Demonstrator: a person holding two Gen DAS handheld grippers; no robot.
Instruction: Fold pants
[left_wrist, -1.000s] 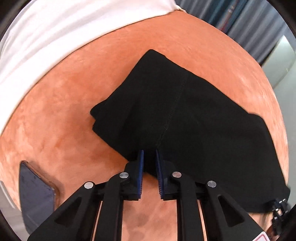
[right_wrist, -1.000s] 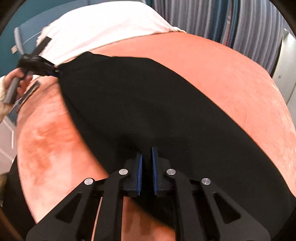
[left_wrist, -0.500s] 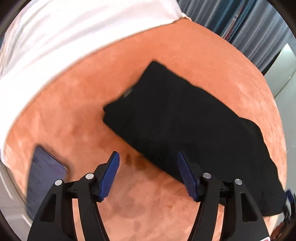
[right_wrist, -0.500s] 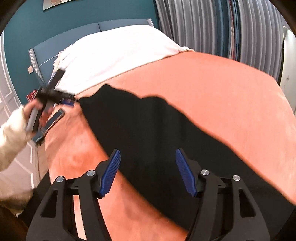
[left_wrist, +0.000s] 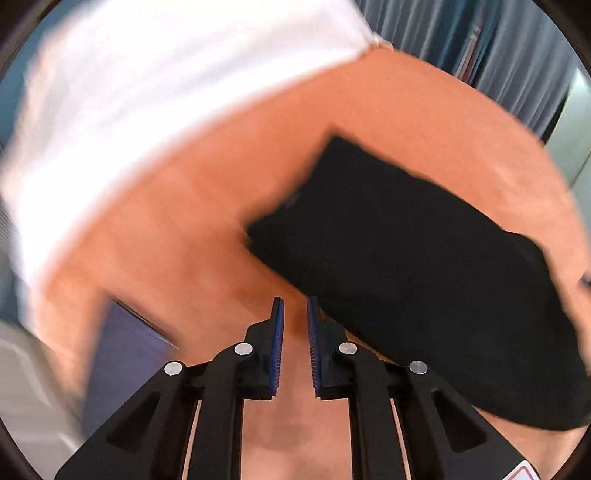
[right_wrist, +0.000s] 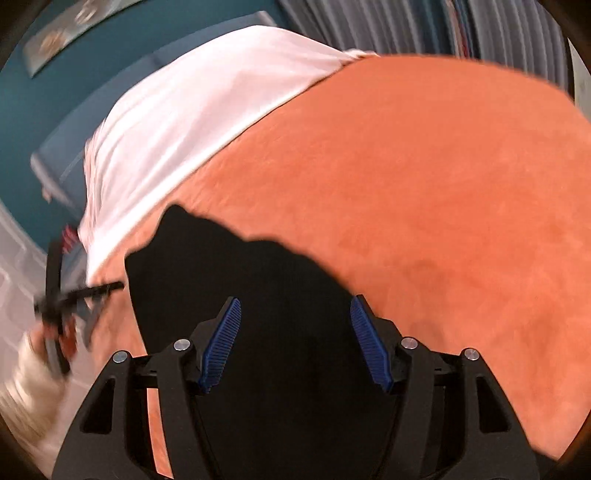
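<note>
Left gripper nearly pressed together on nothing, right gripper spread above the folded pants: a careless regrasp could undo the fold

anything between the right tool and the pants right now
Nothing visible. The right tool hangs open directly over the black pants on the orange blanket, with only air between them. The left tool is off the pants' edge, nearly closed and empty.
</note>
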